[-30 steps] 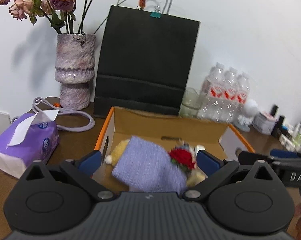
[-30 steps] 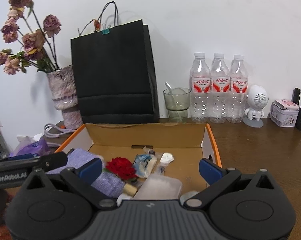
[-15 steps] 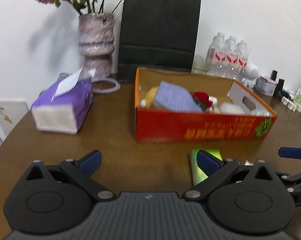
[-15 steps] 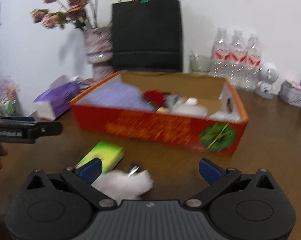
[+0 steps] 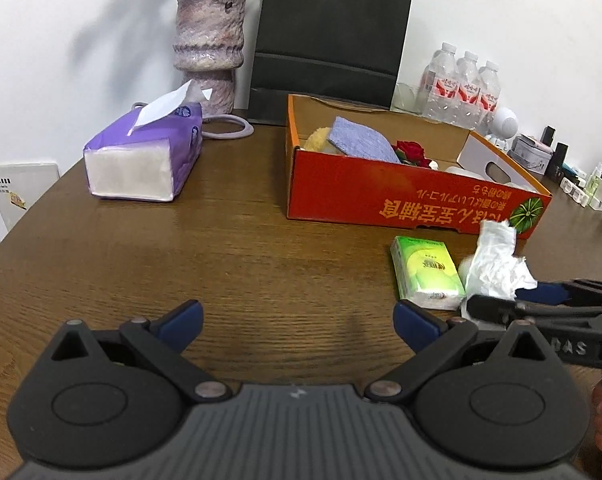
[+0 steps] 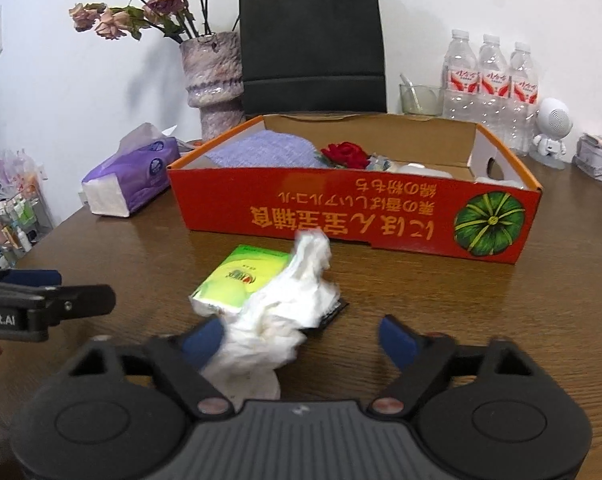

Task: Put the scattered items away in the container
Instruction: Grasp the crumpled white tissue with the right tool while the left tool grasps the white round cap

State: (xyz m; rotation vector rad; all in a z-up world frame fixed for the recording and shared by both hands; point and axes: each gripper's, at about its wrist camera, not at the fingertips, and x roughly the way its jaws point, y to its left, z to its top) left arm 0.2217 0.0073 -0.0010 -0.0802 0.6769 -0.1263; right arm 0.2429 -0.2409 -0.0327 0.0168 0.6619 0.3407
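Brown wooden table (image 6: 501,320) bears crumpled white tissue (image 6: 289,300); right gripper (image 6: 301,338) closing around it; left gripper (image 5: 297,320) wide, empty.

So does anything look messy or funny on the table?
Yes. A crumpled white tissue and a green tissue pack lie loose on the table in front of the orange box, not inside it. The box's printing is upside down too.

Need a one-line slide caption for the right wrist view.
Right gripper closing around crumpled white tissue beside green tissue pack.
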